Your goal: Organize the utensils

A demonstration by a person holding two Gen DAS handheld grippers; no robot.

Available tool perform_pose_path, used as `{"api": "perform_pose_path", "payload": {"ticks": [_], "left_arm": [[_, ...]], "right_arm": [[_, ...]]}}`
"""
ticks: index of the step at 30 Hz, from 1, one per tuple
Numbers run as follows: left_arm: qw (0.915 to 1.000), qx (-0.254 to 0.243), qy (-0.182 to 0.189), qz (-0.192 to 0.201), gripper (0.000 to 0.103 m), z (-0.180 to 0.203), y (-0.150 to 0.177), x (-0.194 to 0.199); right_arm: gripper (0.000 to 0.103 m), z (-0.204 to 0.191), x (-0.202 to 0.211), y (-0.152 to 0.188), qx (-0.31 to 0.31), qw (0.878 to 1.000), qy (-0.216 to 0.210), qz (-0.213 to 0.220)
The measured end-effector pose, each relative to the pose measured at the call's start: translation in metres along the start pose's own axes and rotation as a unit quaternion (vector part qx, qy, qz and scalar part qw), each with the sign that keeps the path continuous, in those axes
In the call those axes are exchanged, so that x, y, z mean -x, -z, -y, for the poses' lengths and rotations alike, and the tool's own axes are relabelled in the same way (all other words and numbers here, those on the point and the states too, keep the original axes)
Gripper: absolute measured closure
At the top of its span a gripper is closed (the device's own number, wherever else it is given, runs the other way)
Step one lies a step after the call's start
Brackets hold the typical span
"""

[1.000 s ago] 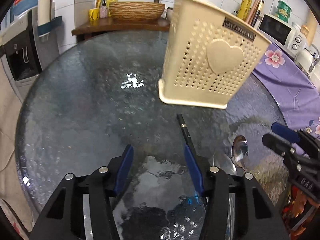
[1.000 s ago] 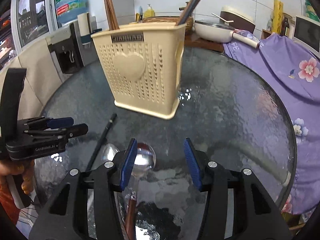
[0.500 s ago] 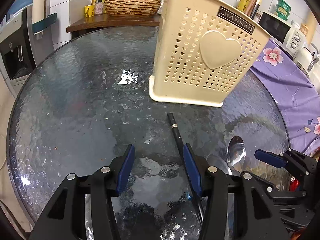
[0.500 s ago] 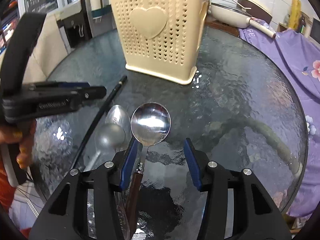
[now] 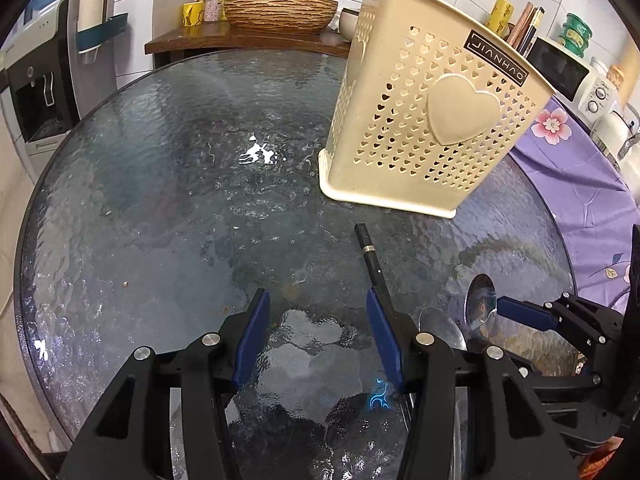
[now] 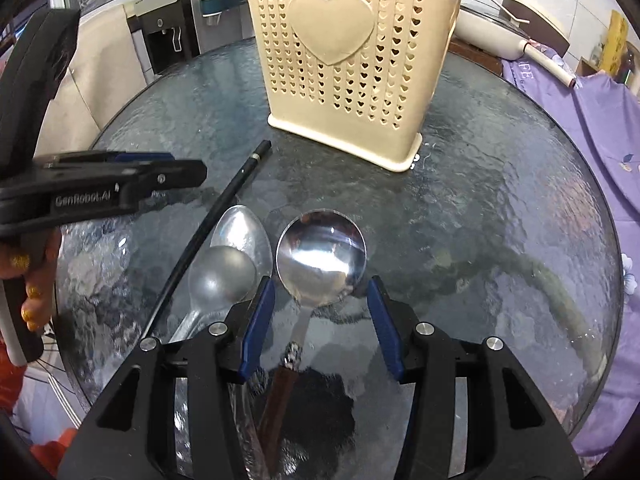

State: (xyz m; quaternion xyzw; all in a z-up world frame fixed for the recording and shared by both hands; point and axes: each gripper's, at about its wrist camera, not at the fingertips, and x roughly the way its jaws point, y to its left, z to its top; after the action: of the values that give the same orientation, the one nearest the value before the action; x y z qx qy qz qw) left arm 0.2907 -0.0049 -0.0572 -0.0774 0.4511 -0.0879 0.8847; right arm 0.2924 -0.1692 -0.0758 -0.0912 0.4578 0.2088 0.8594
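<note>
A cream utensil basket (image 6: 352, 60) with heart holes stands on the round glass table (image 6: 500, 220); it also shows in the left wrist view (image 5: 432, 120). In front of it lie a round steel spoon (image 6: 322, 256) with a brown handle, two more spoons (image 6: 230, 264) and a black chopstick (image 6: 224, 208). My right gripper (image 6: 322, 320) is open, low over the table, with the round spoon's neck between its fingers. My left gripper (image 5: 316, 336) is open and empty, the chopstick (image 5: 372, 264) beside its right finger.
A purple flowered cloth (image 6: 592, 120) covers the table's right side. A wooden shelf with a woven bowl (image 5: 280, 10) stands behind the table, a water dispenser (image 5: 36, 88) to the left. A white pan (image 6: 500, 28) sits behind the basket.
My right gripper has dropped and moved forward until the round spoon's neck lies between its open fingers. My left gripper has shifted slightly and stays open.
</note>
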Motion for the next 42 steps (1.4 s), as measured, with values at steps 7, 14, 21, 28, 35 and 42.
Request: {"api": "perform_pose_path", "payload": {"ticks": [7, 14, 21, 28, 35, 42], "left_arm": [[1.0000, 0.007, -0.001, 0.001, 0.054, -0.002, 0.000, -0.001], [1.0000, 0.001, -0.006, 0.003, 0.054, 0.005, -0.008, -0.001], [0.9991, -0.036, -0.019, -0.008, 0.054, 0.031, -0.014, -0.015], [0.9980, -0.056, -0.026, -0.016, 0.068, 0.050, -0.017, -0.025], [0.9954, -0.082, -0.046, -0.017, 0.094, 0.066, -0.017, -0.030], [0.9969, -0.069, -0.034, -0.019, 0.096, 0.066, -0.019, -0.032]], "right_arm": [[0.054, -0.007, -0.005, -0.007, -0.017, 1.000, 0.014, 0.006], [0.055, -0.010, -0.008, -0.011, -0.024, 0.999, 0.019, 0.011], [0.055, 0.001, -0.006, -0.007, -0.034, 0.999, 0.018, 0.013], [0.055, 0.003, -0.005, -0.005, -0.031, 0.999, 0.019, 0.012], [0.055, 0.007, -0.003, -0.004, -0.042, 0.999, 0.016, 0.014], [0.055, 0.014, 0.003, -0.004, -0.059, 0.998, 0.010, 0.026]]}}
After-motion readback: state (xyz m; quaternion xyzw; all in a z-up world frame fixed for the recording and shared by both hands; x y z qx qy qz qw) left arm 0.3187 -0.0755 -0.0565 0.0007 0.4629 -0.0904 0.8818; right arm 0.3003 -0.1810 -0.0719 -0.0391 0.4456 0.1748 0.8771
